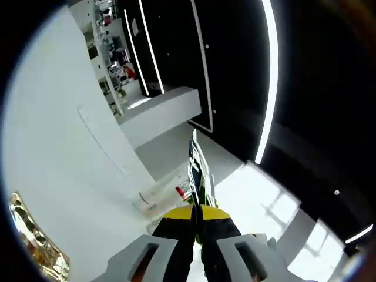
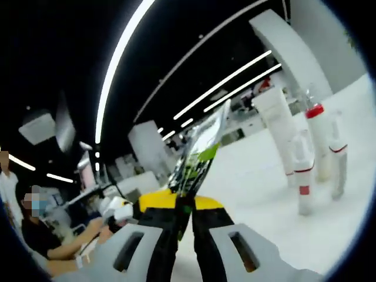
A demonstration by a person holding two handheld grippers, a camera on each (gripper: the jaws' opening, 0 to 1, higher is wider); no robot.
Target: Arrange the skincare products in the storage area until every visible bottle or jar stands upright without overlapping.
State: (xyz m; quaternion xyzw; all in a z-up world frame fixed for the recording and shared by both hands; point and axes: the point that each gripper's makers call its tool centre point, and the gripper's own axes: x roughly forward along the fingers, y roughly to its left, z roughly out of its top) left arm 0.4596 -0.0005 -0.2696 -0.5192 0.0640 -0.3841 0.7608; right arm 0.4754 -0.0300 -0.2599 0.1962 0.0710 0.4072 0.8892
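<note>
Between both tools a thin sachet (image 2: 197,154) is pinched: left tool (image 1: 197,218) and right tool (image 2: 184,212) are each closed on an edge. Sachet is judged light, floppy, slippery; edge seams grip best. Upright bottles (image 2: 305,170) are seen on the white table (image 2: 264,194), near its far edge.

In the right gripper view, 4 bottles (image 2: 311,155) stand upright, close together, on the table (image 2: 252,170).

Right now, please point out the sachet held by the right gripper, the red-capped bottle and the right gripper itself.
sachet (image 2: 200,150), right gripper view, middle of the green-and-silver pack
red-capped bottle (image 2: 321,141), right gripper view, white body under the cap
right gripper (image 2: 183,205), right gripper view, between the fingers, shut on the sachet
</note>
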